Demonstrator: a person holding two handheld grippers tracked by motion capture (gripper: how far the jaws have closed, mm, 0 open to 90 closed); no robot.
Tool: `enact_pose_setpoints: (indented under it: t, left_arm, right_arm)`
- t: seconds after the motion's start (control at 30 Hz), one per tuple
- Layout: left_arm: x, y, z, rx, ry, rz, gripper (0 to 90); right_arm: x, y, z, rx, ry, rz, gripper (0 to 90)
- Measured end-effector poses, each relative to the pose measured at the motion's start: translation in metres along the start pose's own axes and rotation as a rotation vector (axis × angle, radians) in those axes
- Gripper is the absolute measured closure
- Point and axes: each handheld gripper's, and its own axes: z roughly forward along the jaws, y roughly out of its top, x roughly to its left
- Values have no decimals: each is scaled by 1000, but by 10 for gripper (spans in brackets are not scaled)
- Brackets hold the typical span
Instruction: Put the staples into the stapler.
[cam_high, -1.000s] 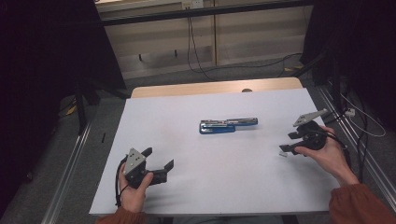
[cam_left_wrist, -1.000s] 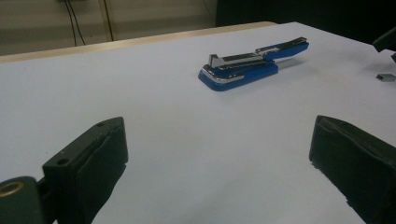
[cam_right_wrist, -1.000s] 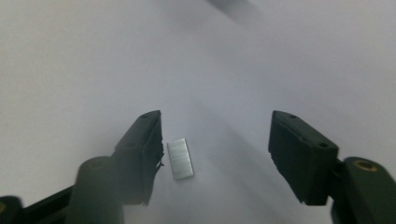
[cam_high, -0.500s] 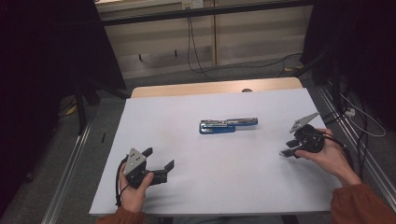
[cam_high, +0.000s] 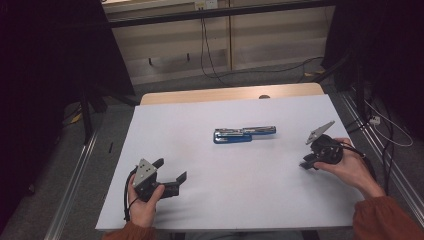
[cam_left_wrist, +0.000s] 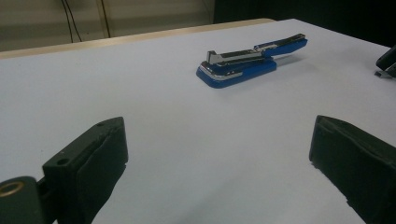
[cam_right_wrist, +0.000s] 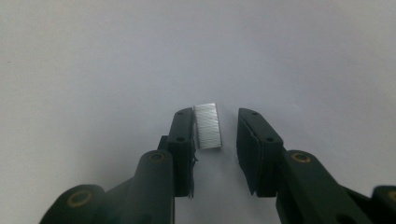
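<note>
My right gripper (cam_right_wrist: 215, 135) has just been closing around a small silver strip of staples (cam_right_wrist: 206, 126) at frame centre; one pad touches it, the other stands apart. My left gripper (cam_left_wrist: 219, 154) gapes wide, the blue metal stapler (cam_left_wrist: 250, 60) upper right of it.

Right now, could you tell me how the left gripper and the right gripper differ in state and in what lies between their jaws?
The left gripper stands wide open over bare table; the right gripper has been closing its jaws to a narrow gap. Nothing lies between the left gripper's jaws, while a staple strip lies between the right gripper's, against one pad, clear of the other. The left gripper faces the blue stapler; the right gripper looks down on white surface. Both sit low over the table.
</note>
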Motion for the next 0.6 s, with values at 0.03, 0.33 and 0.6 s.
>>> enact_pose_setpoints:
  t: [0.03,0.33,0.6]
  left_arm:
    - [0,0,0,0,0,-2,46]
    - [0,0,0,1,-1,1,46]
    - [0,0,0,3,-1,4,46]
  right_arm:
    - [0,0,0,4,0,-2,678]
    - [1,1,4,11,10,-17,733]
    - [4,3,5,20,7,-41,789]
